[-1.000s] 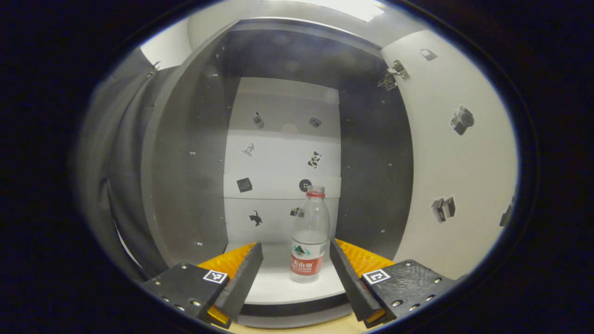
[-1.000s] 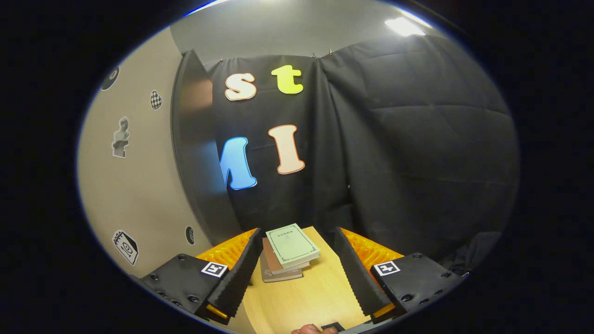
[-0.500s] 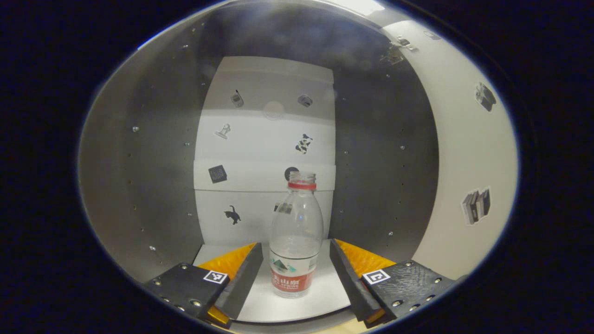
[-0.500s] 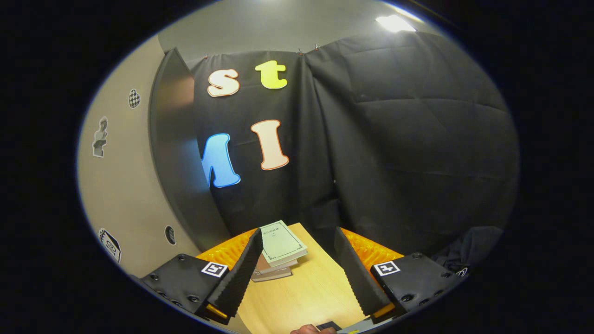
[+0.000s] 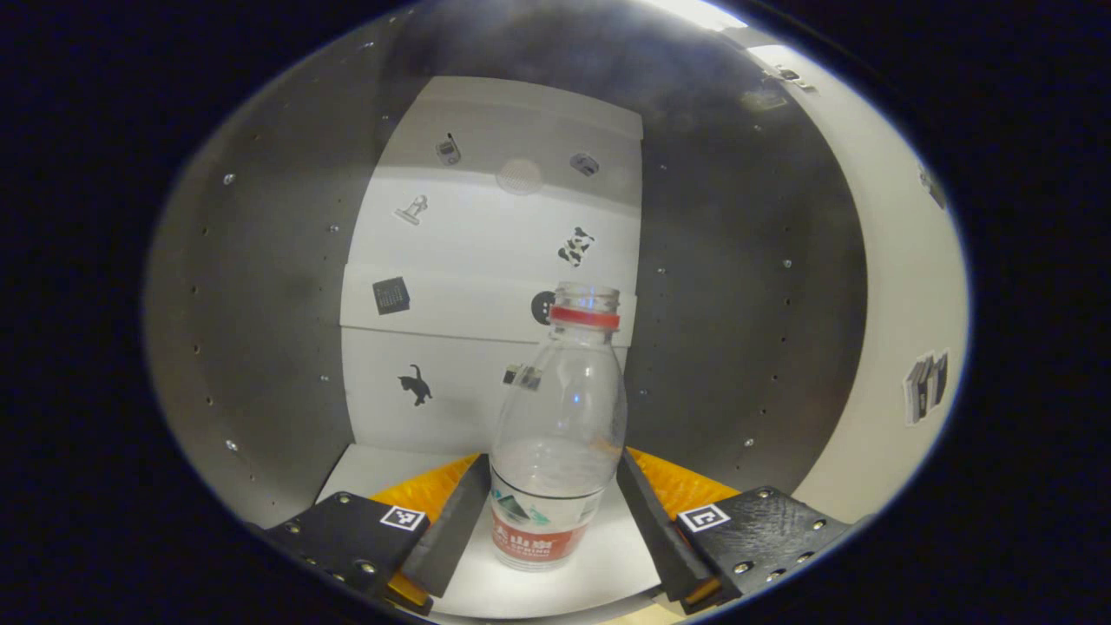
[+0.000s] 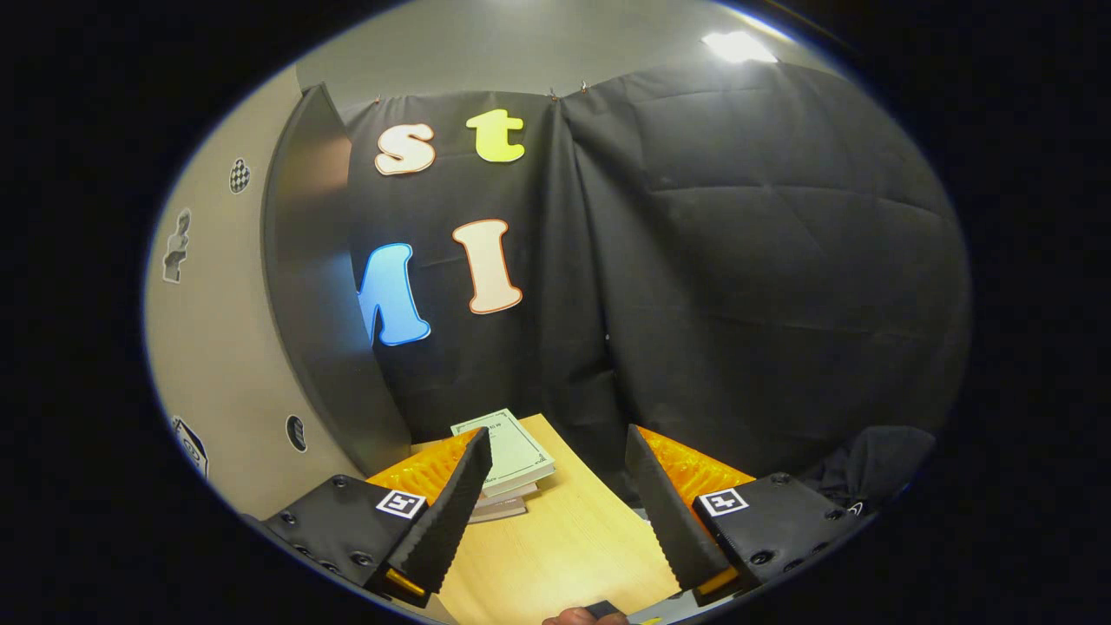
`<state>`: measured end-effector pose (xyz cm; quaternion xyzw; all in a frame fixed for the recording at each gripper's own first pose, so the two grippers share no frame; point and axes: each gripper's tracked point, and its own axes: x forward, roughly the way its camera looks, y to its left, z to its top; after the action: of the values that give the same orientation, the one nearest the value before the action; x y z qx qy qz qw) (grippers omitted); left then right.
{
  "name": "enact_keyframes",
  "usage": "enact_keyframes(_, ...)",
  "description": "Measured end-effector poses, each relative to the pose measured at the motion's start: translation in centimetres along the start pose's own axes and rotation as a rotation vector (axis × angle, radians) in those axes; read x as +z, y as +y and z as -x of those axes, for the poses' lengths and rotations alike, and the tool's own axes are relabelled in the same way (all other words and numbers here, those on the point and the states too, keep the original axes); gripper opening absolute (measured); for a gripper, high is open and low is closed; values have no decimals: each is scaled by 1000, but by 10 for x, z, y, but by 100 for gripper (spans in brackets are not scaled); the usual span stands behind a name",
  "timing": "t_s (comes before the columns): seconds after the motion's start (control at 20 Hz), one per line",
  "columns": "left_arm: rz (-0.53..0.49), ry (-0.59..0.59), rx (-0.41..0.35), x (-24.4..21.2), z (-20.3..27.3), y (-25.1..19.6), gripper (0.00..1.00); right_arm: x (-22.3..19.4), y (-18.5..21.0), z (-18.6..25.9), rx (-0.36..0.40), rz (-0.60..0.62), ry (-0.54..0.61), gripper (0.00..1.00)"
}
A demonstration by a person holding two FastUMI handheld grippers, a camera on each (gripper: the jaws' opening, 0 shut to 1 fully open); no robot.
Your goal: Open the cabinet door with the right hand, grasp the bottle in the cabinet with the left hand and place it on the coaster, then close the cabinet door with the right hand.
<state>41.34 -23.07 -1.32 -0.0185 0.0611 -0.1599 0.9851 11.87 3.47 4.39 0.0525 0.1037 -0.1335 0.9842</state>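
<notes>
since a second ago the left gripper (image 5: 548, 521) had pushed deeper into the cabinet (image 5: 260, 330), so the bottle (image 5: 557, 434) sat between its spread fingers, not clamped yet; bottle stood upright on the cabinet's white floor, cabinet door (image 5: 903, 286) swung open at the right; right gripper (image 6: 555, 512) hung spread and empty over the wooden table (image 6: 564, 555), with a stack of books (image 6: 508, 460) just past its left finger, drifted a bit leftward in the right gripper view.

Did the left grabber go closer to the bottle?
Yes. The left hand-held gripper went deeper into the cabinet; the bottle now stands between its open fingers.
</notes>
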Motion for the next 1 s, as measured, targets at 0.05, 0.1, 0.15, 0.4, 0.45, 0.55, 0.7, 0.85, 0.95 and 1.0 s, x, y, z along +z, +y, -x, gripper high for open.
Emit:
enact_keyframes(0.05, -4, -1, 4, 1, 0, 0, 90, -1, 0, -1, -4, -2, 0, 98)
enact_keyframes(0.1, -6, -3, 5, 1, 0, 0, 90, -1, -1, -1, -8, -2, 1, 98)
enact_keyframes(0.15, -11, -4, 3, 2, 0, -1, 90, -1, -2, -1, -10, -3, 3, 98)
enact_keyframes(0.4, -35, -3, -6, 2, -2, -2, 82, 1, 1, -3, -16, -41, -9, 98)
enact_keyframes(0.45, -34, 2, -7, 1, -2, -2, 77, 2, 2, -3, -16, -47, -10, 98)
enact_keyframes(0.55, -29, 0, -23, 2, -1, -5, 79, 4, 2, -4, -19, -45, -15, 98)
enact_keyframes(0.7, -29, 12, -37, 1, 5, -8, 77, 3, 3, -4, -19, -38, -16, 98)
enact_keyframes(0.85, -43, -12, -49, 10, 19, -12, 75, 2, 4, -3, -17, -36, -13, 98)
enact_keyframes(0.95, -54, -25, -60, 19, 32, -13, 75, 3, 4, -2, -13, -38, -15, 98)
enact_keyframes(1.0, -52, -33, -66, 22, 39, -14, 75, 4, 6, -1, -8, -43, -16, 98)
